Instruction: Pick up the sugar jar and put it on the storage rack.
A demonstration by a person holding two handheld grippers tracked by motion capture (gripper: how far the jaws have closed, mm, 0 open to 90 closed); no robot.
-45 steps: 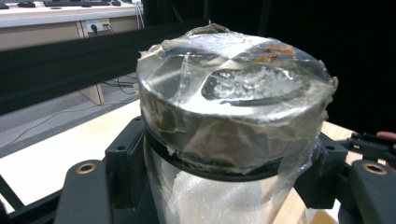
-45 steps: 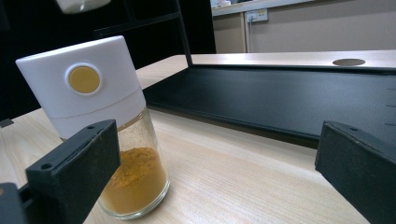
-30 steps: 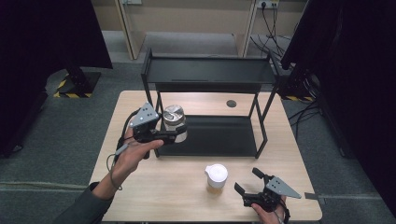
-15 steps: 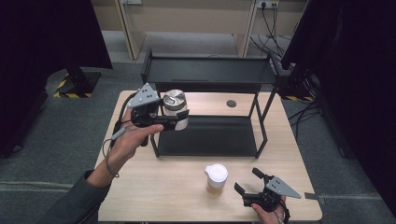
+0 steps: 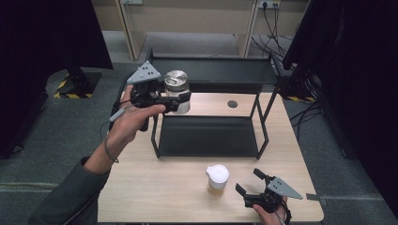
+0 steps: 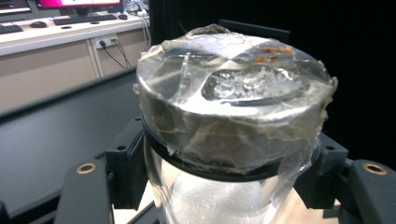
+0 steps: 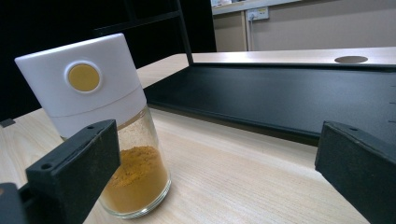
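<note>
My left gripper [image 5: 180,101] is shut on a glass jar [image 5: 176,86] with a metal lid wrapped in clear tape. It holds the jar upright in the air at the left end of the black rack's top shelf [image 5: 220,70]. In the left gripper view the jar [image 6: 233,102] stands between the jaws of the left gripper [image 6: 229,186], which clamp it just under the lid. My right gripper [image 5: 248,180] rests open near the table's front edge. A white-capped spice jar [image 5: 217,177] of orange powder stands just to its left. In the right gripper view this spice jar [image 7: 93,116] stands behind the left jaw of the right gripper [image 7: 217,168], untouched.
The black two-level rack stands on the wooden table [image 5: 155,187], and its lower shelf [image 5: 209,136] is bare. A round hole [image 5: 232,103] is in the tabletop behind it. Dark curtains hang on both sides, and cables run on the floor at the right.
My left hand has lifted the taped jar from in front of the rack's lower level up to the height of the top shelf. The right gripper has kept still.
</note>
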